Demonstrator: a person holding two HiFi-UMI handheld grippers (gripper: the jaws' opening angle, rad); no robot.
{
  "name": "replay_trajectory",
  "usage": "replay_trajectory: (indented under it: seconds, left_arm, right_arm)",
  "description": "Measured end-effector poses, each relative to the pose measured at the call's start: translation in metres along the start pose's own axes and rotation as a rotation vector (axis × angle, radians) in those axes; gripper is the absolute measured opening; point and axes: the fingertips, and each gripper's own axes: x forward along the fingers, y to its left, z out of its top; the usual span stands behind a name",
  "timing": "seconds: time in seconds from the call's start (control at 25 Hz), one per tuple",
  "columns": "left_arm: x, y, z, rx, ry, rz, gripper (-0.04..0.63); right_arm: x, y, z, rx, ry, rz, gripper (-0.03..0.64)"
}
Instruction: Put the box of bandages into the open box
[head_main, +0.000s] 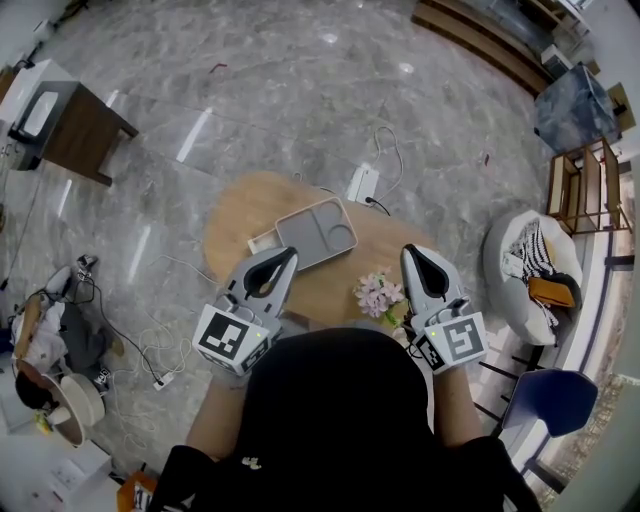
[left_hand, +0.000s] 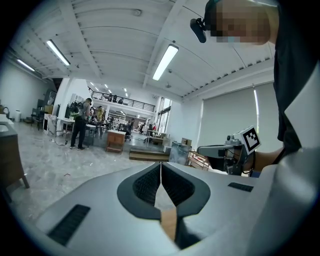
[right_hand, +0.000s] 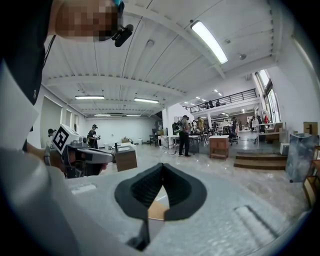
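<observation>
In the head view a shallow grey open box (head_main: 315, 232) lies on the round wooden table (head_main: 240, 215). A small white box (head_main: 262, 243) sits against its left edge; too small to tell if it is the bandage box. My left gripper (head_main: 291, 254) hovers over the table's near left, its tip close to the grey box, jaws shut and empty. My right gripper (head_main: 409, 252) hangs at the table's right edge, shut and empty. Both gripper views look out level across the hall: left gripper (left_hand: 160, 165) with pads meeting, right gripper (right_hand: 162, 167) likewise.
A pink flower bunch (head_main: 380, 295) stands at the table's near right edge, beside the right gripper. On the floor are a white power box (head_main: 362, 184) with a cable, a dark side table (head_main: 75, 125), a white armchair (head_main: 535, 260) and a blue chair (head_main: 550, 400).
</observation>
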Motion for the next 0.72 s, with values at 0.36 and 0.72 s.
replay_trajectory:
  seconds: [0.36,0.72]
  left_arm:
    - [0.005,-0.005,-0.009,-0.003,0.037,0.006,0.012]
    - [0.002,-0.005,-0.014,-0.009,0.050,0.011,0.012]
  right_arm:
    - [0.000,-0.006,-0.009,0.011,0.016,0.004,-0.003]
    - [0.000,-0.005,-0.014,0.020,0.021,0.007,-0.003]
